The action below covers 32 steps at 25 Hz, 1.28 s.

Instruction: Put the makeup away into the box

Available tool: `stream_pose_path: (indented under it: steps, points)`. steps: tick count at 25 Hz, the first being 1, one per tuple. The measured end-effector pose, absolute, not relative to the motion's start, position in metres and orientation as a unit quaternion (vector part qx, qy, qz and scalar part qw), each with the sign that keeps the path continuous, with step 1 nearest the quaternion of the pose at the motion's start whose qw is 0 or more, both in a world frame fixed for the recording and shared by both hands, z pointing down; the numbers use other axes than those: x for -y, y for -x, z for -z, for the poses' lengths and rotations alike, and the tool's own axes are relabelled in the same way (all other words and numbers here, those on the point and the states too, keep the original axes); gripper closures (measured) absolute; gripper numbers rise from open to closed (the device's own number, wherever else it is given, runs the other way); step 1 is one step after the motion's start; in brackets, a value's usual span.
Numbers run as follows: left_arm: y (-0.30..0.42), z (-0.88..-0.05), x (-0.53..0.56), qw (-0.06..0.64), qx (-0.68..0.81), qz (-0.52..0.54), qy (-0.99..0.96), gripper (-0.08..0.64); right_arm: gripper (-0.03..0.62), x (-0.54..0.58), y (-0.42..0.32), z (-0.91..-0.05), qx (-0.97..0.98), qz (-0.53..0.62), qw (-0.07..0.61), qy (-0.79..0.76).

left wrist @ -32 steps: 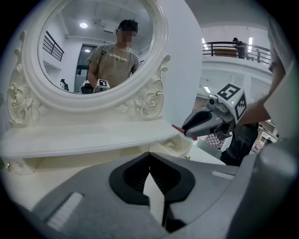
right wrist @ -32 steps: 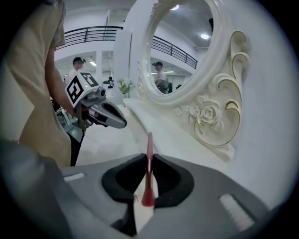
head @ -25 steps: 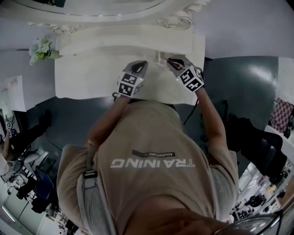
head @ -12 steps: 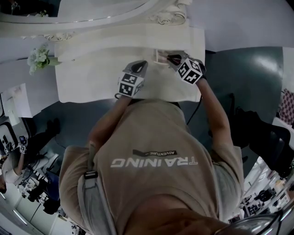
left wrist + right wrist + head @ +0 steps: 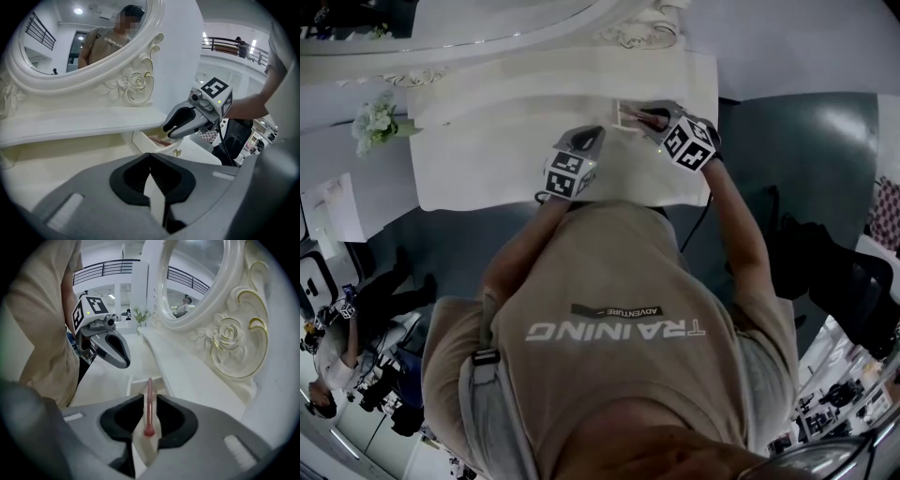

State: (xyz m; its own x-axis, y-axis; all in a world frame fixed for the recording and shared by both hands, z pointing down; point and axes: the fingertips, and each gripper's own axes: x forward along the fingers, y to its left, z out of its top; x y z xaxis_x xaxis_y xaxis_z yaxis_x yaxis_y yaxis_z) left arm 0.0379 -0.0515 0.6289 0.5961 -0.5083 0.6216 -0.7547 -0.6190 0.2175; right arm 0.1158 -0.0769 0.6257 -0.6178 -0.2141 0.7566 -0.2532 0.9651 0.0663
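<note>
A small open white box (image 5: 624, 113) stands on the white dressing table (image 5: 487, 159), below its raised shelf. My right gripper (image 5: 649, 119) hangs tilted down over the box (image 5: 140, 378). A thin pink makeup stick (image 5: 149, 404) lies between its jaws, tip toward the box. Those jaws have just been opening, and a narrow gap shows on each side of the stick. Something pink lies inside the box (image 5: 149, 142). My left gripper (image 5: 587, 139) hovers just left of the box, shut with nothing in it.
An ornate white mirror (image 5: 84, 42) rises behind the shelf. A small bunch of flowers (image 5: 375, 120) stands at the table's far left. The table's right edge (image 5: 712, 141) is close to the right gripper. A person (image 5: 337, 356) stands on the floor at lower left.
The right gripper has turned slightly while staying over the box. The left gripper has drifted a little lower beside it.
</note>
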Motion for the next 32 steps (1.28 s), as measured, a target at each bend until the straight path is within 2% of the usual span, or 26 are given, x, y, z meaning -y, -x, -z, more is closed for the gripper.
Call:
stream_pose_path:
  steps: [7,12,17,22,32]
  points:
    - [-0.037,-0.634,0.043,0.232,0.358,-0.263,-0.865,0.554,0.514,0.078,-0.109,-0.619,0.905,-0.036,0.394,-0.158]
    - [-0.026,-0.631,0.04,0.23,0.374,-0.258,-0.861,0.554,0.523,0.08,-0.095,-0.638,0.895,-0.032,0.42,-0.147]
    - [-0.009,-0.627,0.034,0.238,0.391,-0.247,-0.854,0.554,0.589,0.082,-0.098,-0.644,0.881,-0.032,0.447,-0.149]
    - [-0.002,-0.628,0.031,0.25,0.4,-0.24,-0.849,0.554,0.589,0.081,-0.106,-0.641,0.879,-0.035,0.453,-0.145]
    - [-0.009,-0.632,0.036,0.242,0.389,-0.239,-0.856,0.554,0.589,0.076,-0.135,-0.614,0.878,-0.089,0.399,-0.248]
